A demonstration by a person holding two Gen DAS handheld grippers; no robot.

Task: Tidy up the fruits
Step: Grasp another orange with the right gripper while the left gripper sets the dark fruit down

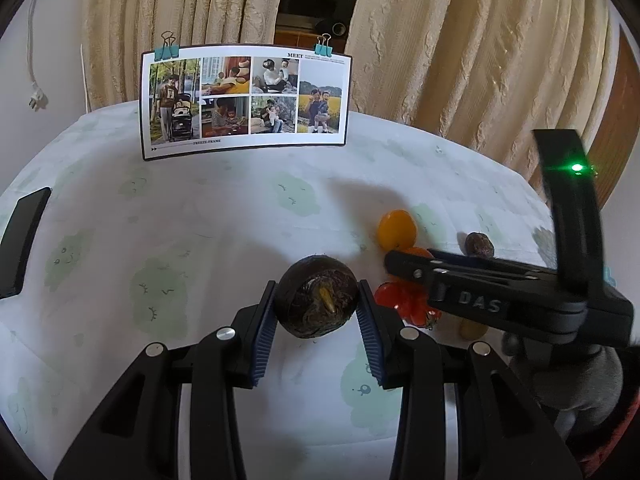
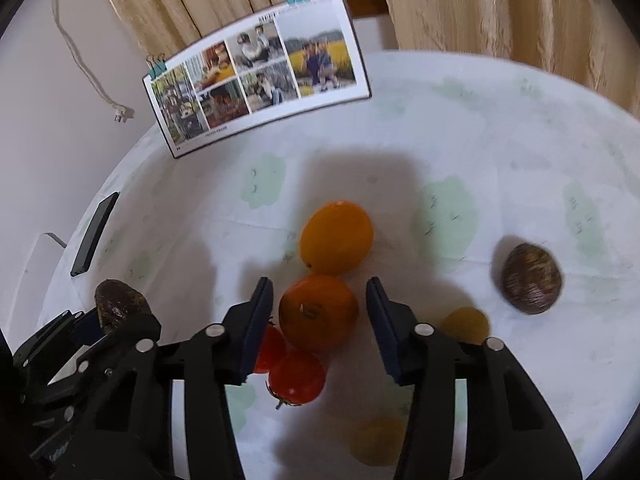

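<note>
The left tongs [image 1: 317, 309] gripped a dark brown round fruit [image 1: 317, 295] just left of the orange [image 2: 318, 311]. The right tongs [image 2: 320, 322] hung released around that orange; closing might nudge the tomatoes [image 2: 296, 374] touching it. The bench [image 1: 200, 216] wore a pale green-printed cloth, with beige curtains [image 1: 460, 40] behind.

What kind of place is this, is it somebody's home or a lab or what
Most likely a home. Cream curtains hang behind a table under a cartoon-print cloth, and a family photo collage stands clipped upright on it. Loose fruit such as an orange lies there too.
</note>
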